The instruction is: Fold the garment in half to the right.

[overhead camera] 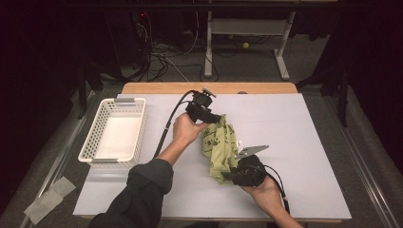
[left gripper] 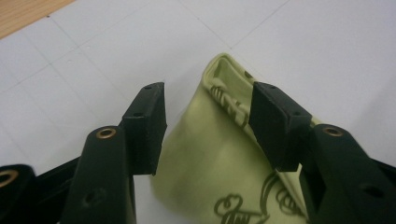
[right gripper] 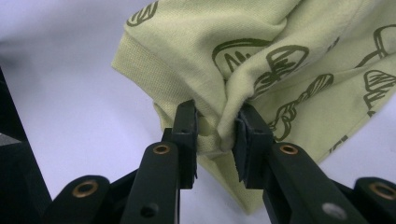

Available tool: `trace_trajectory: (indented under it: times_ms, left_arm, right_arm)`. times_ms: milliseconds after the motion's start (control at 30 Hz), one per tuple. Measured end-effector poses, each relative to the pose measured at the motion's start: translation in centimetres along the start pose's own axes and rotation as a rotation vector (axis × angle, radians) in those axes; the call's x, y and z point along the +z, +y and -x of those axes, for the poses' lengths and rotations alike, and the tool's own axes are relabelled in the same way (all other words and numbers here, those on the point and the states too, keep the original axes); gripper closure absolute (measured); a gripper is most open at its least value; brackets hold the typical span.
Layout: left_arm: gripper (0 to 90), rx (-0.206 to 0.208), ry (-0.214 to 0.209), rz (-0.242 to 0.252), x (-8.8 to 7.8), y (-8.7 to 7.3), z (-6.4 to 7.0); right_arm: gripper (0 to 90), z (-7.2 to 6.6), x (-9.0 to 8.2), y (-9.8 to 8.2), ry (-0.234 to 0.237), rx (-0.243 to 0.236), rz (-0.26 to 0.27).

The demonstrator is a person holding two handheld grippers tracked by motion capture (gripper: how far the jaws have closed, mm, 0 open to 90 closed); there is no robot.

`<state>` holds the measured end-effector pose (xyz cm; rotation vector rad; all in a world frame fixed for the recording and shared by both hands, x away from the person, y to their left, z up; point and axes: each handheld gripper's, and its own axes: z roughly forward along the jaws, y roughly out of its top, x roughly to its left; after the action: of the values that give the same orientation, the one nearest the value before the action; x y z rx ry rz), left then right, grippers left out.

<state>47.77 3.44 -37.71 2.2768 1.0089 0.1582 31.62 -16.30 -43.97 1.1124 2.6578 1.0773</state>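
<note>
A pale yellow-green cloth (overhead camera: 220,147) printed with dark drawings lies bunched on the white table cover (overhead camera: 299,142), near the middle. My left gripper (overhead camera: 216,118) sits at the cloth's far end. In the left gripper view its jaws (left gripper: 210,100) stand open, with a folded corner of the cloth (left gripper: 210,177) lying between and below them, untouched by the pads. My right gripper (overhead camera: 226,176) is at the cloth's near end. In the right gripper view it (right gripper: 217,123) is shut on a pinched fold of the cloth (right gripper: 196,42) near a hemmed edge.
A white perforated basket (overhead camera: 114,101) stands at the table's left side with nothing in it. A strip of wooden tabletop (overhead camera: 209,88) shows along the far edge. Pale tape scraps (overhead camera: 47,199) lie on the floor at the lower left. Bare cover stretches to the right.
</note>
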Motion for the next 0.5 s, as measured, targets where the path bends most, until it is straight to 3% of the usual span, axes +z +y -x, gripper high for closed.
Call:
trace_trajectory:
  times_ms: [133,267,500]
  left_arm:
    - [43.4,-0.018,-0.002,0.014,-0.8,-1.1,-0.4]
    - [40.1,-0.028,-0.007,-0.01,-1.0,-2.3,-0.5]
    - [36.3,-0.026,-0.013,-0.034,-0.8,-3.8,0.4]
  right_arm:
    - [73.2,0.0,0.0,0.0,0.001,0.0,-0.002]
    - [73.0,0.0,0.0,0.1,0.001,0.002,-0.007]
    - [72.2,0.0,0.0,0.1,0.003,0.004,-0.008]
